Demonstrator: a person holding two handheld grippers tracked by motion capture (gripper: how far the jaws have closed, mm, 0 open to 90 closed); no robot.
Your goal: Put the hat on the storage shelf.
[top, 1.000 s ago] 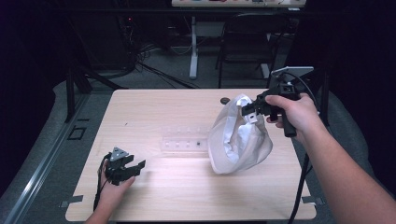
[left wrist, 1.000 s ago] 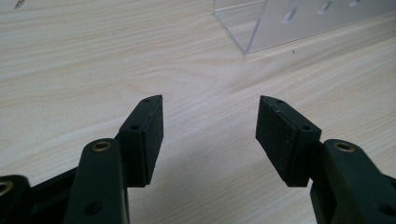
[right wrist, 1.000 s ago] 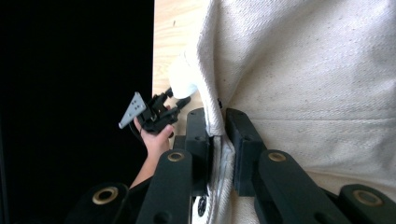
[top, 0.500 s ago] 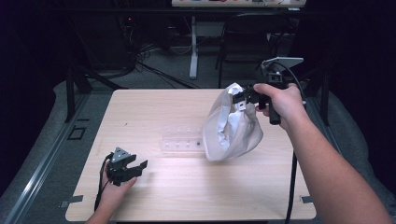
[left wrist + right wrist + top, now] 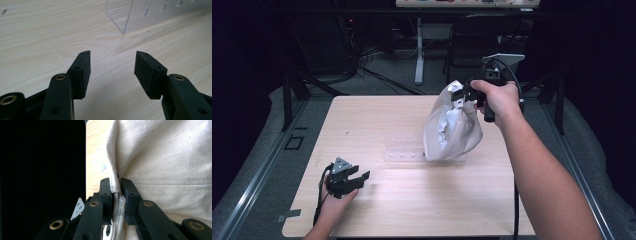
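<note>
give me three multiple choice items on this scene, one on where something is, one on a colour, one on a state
1. Where does the clear plastic rack stand?
A. on the table's middle, left of the cloth bag
B. on the floor
C. in the left hand-held gripper

2. What colour is the cloth bag?
A. red
B. off-white
C. dark blue

3. What state is the right hand-held gripper in?
A. wide open over the table
B. lying loose on the table
C. shut on the bag's upper edge

Answers:
1. A, since the high view shows the rack on the wooden table with the bag hanging at its right end.
2. B, as the right gripper view shows pale, undyed cloth.
3. C, as the right gripper view shows the cloth pinched between its jaws, while the left hand-held gripper is open with nothing in it.
</note>
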